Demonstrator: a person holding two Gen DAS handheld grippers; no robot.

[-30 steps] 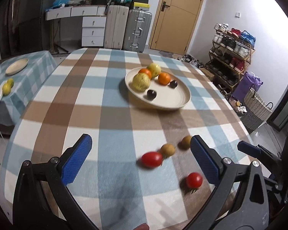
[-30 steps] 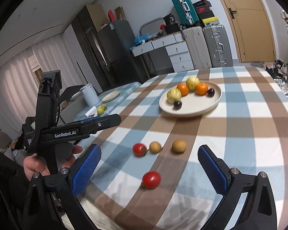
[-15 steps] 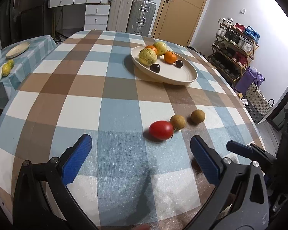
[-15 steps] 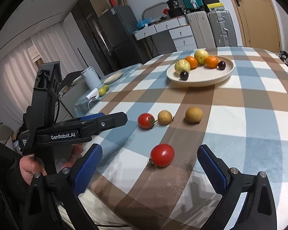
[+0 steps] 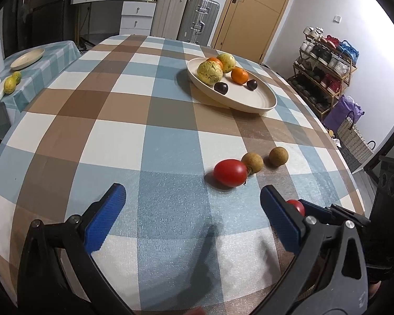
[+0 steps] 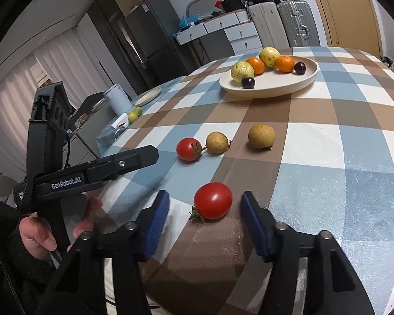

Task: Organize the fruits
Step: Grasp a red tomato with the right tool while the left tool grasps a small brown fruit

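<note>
A cream plate (image 5: 260,99) (image 6: 306,78) holds two yellow-green fruits, two oranges and two dark plums. On the checked tablecloth lie a red tomato (image 5: 230,172) (image 6: 188,149), two brown longans (image 5: 252,162) (image 5: 278,156) (image 6: 217,142) (image 6: 261,136), and a nearer red tomato (image 6: 213,200) (image 5: 296,206). My right gripper (image 6: 205,210) is open, its blue pads on either side of the nearer tomato without touching it. My left gripper (image 5: 191,204) is open and empty, low over the cloth left of the fruits; it also shows in the right wrist view (image 6: 144,157).
A side table (image 5: 39,63) at left carries a plate, two green fruits and a white jug (image 6: 117,102). Suitcases, drawers and a door stand behind the table. A shoe rack (image 5: 325,71) and basket (image 5: 354,141) are at right.
My right gripper has dropped toward the nearer tomato and its jaws have narrowed around it. My left gripper has moved lower and closer to the table.
</note>
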